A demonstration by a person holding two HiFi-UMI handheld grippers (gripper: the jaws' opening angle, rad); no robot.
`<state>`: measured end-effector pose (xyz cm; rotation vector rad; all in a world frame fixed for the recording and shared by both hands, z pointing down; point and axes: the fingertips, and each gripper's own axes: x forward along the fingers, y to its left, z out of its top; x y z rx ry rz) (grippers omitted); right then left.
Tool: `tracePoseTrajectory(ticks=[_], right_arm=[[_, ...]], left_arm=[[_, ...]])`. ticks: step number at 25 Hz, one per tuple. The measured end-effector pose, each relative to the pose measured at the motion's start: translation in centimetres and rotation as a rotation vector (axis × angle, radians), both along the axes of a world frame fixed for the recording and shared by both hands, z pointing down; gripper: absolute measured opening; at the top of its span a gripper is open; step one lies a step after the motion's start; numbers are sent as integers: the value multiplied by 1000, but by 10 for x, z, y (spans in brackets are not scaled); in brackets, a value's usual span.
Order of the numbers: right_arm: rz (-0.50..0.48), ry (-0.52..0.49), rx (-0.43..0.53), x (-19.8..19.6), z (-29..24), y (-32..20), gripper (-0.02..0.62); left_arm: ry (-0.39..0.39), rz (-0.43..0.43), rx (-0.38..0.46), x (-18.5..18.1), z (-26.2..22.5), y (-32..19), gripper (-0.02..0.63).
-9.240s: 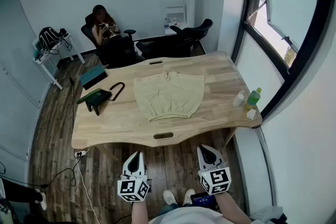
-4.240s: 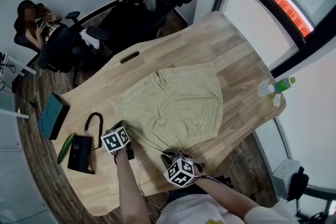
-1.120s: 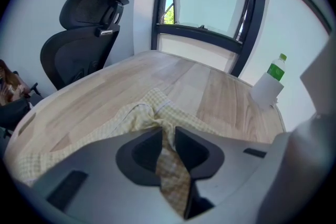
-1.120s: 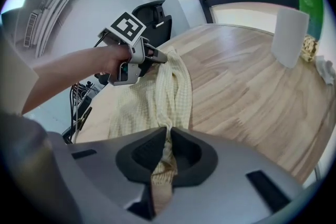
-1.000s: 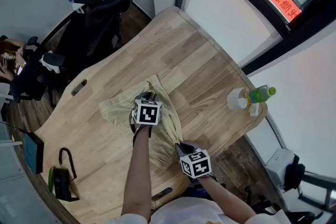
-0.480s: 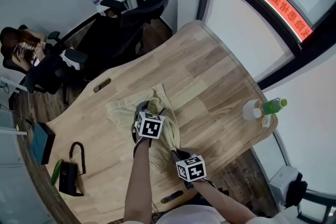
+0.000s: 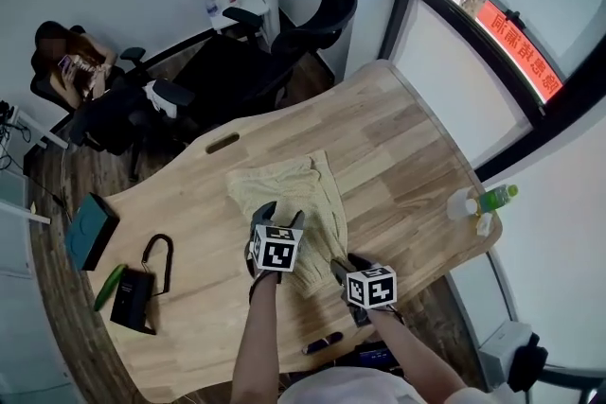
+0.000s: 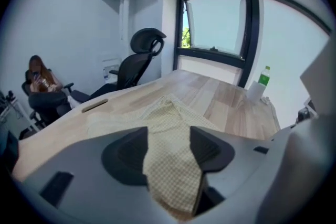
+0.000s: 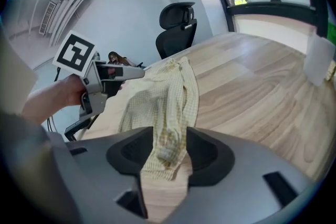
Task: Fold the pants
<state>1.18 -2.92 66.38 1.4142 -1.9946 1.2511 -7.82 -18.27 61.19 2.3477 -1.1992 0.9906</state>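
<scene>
Head view. Looking down on pale-yellow checked cloth pants point(image 7: 289, 194), folded into a narrow band and lying near the middle of a light wooden table point(image 7: 407, 142). Holding the left gripper point(image 7: 280, 215) just above the 6 o'clock end of the band, with jaws spread and gripping nothing. Holding the right gripper point(image 7: 346, 262) at 5 o'clock from it, near the table's edge. Standing at 3 o'clock from the pants, well apart: a green plastic bottle point(image 7: 493, 199).

Left gripper view. Looking along the left gripper point(image 8: 169, 138), released and wide; seeing the pants point(image 8: 168, 113) between the jaws, resting on the table point(image 8: 223, 102), running away toward 12 o'clock.

Right gripper view. Opening the jaws of the right gripper point(image 9: 168, 145); seeing the hem of the pants point(image 9: 170, 92) between them, not pinched. Showing the left gripper point(image 9: 134, 73) at 10 o'clock, in a hand point(image 9: 52, 99).
</scene>
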Motion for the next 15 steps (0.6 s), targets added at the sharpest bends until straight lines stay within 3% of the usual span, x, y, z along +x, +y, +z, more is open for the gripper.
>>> tracePoseTrajectory(ticks=[1, 2, 5, 7, 15], right_arm=[[8, 9, 7, 1, -2, 0, 186], [18, 18, 13, 2, -5, 1, 186], [48, 44, 43, 3, -14, 7, 175], [55, 54, 69, 3, -21, 8, 109], [-19, 74, 58, 2, -23, 16, 111]], left_arm=[[-10, -34, 21, -11, -4, 5, 186], [-28, -58, 55, -22, -9, 10, 24], [-24, -73, 87, -40, -14, 33, 6], [17, -94, 69, -48, -15, 47, 6], [206, -193, -15, -62, -9, 102, 6]])
